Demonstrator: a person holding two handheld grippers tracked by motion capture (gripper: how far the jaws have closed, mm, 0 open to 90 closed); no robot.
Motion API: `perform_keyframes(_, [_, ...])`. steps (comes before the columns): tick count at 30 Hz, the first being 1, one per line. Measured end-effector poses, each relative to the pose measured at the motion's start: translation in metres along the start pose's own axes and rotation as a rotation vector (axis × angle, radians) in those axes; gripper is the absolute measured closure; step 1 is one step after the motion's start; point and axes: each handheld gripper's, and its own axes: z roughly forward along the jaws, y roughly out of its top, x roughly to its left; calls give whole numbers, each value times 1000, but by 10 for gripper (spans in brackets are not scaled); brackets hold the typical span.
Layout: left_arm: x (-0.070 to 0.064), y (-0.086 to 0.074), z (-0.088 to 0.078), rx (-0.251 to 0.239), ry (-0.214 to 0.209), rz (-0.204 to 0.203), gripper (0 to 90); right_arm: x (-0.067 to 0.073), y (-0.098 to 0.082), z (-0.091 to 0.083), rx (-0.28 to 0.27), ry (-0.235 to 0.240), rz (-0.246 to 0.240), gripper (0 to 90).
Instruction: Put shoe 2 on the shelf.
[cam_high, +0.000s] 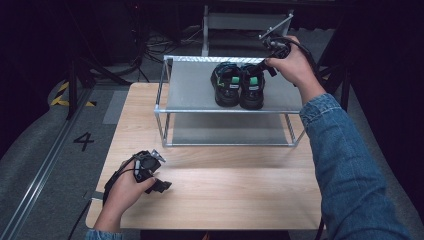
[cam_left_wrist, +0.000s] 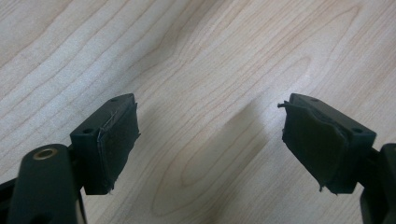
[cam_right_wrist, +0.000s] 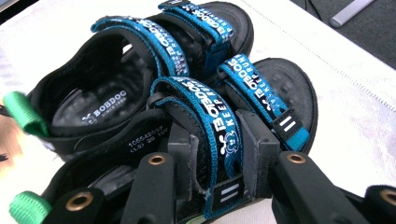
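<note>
A pair of black sandals with blue straps stands side by side on the top shelf of a metal rack (cam_high: 190, 90). My right gripper (cam_high: 265, 64) reaches the right sandal (cam_high: 251, 86) from behind. In the right gripper view the right gripper (cam_right_wrist: 217, 140) is shut on that sandal's blue strap (cam_right_wrist: 224, 119), one pad on each side. The other sandal (cam_right_wrist: 135, 70) lies just beyond, touching it. My left gripper (cam_high: 159, 186) rests low over the wooden table (cam_high: 225, 190) at the front left. In the left gripper view the left gripper (cam_left_wrist: 210, 135) stands open over bare wood.
The rack has a lower shelf (cam_high: 225, 132) and thin metal posts (cam_high: 162, 120) at its corners. It stands on the far half of the table. Green heel loops (cam_right_wrist: 23, 114) stick out from the sandals. Dark floor with cables lies beyond.
</note>
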Motion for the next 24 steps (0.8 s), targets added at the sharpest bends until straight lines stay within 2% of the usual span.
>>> perform_keyframes(2, [-1,0,1,7,-5,-7,189,-2,0,1,-2,8,14,692])
perform_keyframes(7, [-1,1,2,8,-4,13,189,-4,-2,2,-6,13,31,690])
perform_keyframes(13, [-2,2,2,9,-7,7,189,-3,-4,3,-10,0,35,680])
perform_keyframes(14, [-2,2,2,10,-8,10,189,-3,-5,3,-22,2,39,634])
perform_keyframes(17, [-1,2,2,13,-8,9,188,-3,-5,1,-40,15,42,599])
perform_keyframes(20, [-1,2,2,10,-14,18,188,-2,-8,-5,-77,13,38,510])
perform_keyframes(24, [1,4,1,0,-18,11,187,3,-14,-21,-113,-9,34,481])
